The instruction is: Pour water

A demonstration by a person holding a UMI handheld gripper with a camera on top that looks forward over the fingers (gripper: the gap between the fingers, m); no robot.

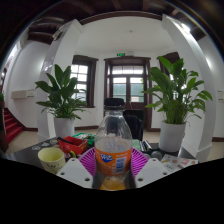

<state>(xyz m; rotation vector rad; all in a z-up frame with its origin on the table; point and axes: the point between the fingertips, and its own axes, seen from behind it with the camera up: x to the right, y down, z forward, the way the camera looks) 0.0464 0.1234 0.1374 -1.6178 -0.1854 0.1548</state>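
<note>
We see a clear plastic water bottle [114,148] with a dark cap and an orange label standing upright between our gripper [114,163] fingers, whose pink pads [88,160] appear to press on both its sides. A small yellow cup [51,159] sits near on the left. We judge the bottle grasped; next we must carry and tilt it over the cup.

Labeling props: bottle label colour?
Orange label on the bottle, gripper view; the tool grips it.
</note>
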